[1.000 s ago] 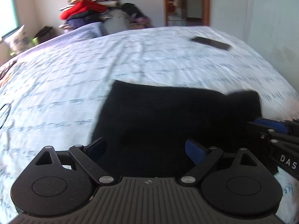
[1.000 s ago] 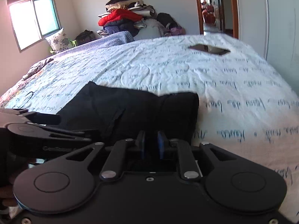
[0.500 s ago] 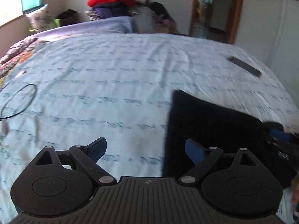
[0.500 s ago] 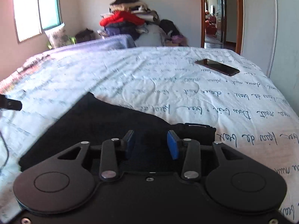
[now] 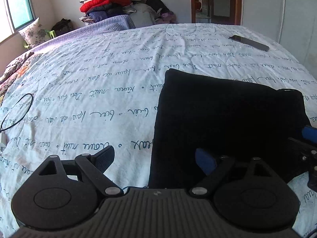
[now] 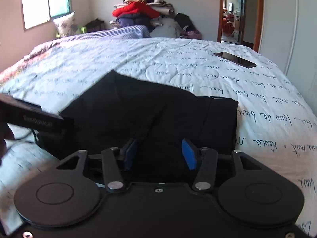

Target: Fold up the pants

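Note:
The black pants [image 5: 227,119] lie folded into a flat rectangle on the white bedspread with blue script [image 5: 99,79]. My left gripper [image 5: 154,158] stands wide open near the pants' near-left corner. Its blue right pad [image 5: 204,160] is over the cloth, and nothing is gripped. My right gripper [image 6: 160,154] is over the near edge of the pants [image 6: 158,109]. Its jaws are opening, the pads stand apart and do not press the cloth. The left gripper [image 6: 39,119] shows at the left of the right wrist view, and the right gripper [image 5: 309,138] at the right edge of the left wrist view.
A dark phone [image 5: 249,42] lies on the far right of the bed. A thin black cable loop [image 5: 17,109] lies at the bed's left edge. Piled clothes [image 5: 111,2] and a pillow [image 5: 33,31] sit beyond the bed's far end. A doorway [image 6: 237,13] opens at the back right.
The right gripper's jaws went from nearly shut to well apart, letting go of the pants' edge. The left gripper, open throughout, swung left, so the pants now sit right of its centre.

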### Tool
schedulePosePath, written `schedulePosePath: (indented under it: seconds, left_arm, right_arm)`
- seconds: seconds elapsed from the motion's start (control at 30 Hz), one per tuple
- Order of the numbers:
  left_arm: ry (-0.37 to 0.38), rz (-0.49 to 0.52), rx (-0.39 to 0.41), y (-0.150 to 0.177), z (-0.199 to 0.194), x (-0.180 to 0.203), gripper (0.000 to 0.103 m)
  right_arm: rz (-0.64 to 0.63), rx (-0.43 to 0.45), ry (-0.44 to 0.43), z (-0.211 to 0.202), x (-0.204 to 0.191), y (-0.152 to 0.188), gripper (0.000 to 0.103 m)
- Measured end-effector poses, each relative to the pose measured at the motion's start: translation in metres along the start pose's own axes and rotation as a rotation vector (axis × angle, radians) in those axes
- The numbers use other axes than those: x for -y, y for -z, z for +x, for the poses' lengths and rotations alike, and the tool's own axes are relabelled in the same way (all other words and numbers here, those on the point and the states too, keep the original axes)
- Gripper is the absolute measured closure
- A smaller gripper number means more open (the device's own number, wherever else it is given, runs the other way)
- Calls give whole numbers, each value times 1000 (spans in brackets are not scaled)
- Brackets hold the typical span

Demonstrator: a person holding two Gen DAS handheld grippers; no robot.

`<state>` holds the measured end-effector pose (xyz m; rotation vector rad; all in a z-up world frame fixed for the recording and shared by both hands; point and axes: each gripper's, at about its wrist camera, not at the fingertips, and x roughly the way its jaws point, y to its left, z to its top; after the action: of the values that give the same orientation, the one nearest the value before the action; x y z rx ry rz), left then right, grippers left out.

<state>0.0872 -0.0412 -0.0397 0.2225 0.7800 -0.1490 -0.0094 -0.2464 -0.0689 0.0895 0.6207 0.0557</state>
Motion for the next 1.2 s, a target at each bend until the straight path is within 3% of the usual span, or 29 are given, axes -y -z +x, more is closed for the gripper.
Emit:
schedulePosePath:
  seconds: [0.13, 0.2, 0.4, 0.73, 1.2]
  left_arm:
    - [3, -22, 17, 1, -15, 1, 13]
    - [1, -21, 24, 5, -22, 4, 12]
    - [-29, -21, 33, 21, -41, 8, 12]
    - [-52, -32, 12, 46, -60, -1, 12]
    - [-47, -37, -2, 50, -63, -4, 12]
  right_arm:
    - [10, 108, 3, -39, -20, -5, 43]
    - [5, 142, 25, -55, -32, -2, 24]
    - [-2, 120, 132, -81, -60, 15, 8]
    - [55, 66, 106, -94, -72, 34, 8]
    - [51, 58, 91, -96, -74, 39, 8]
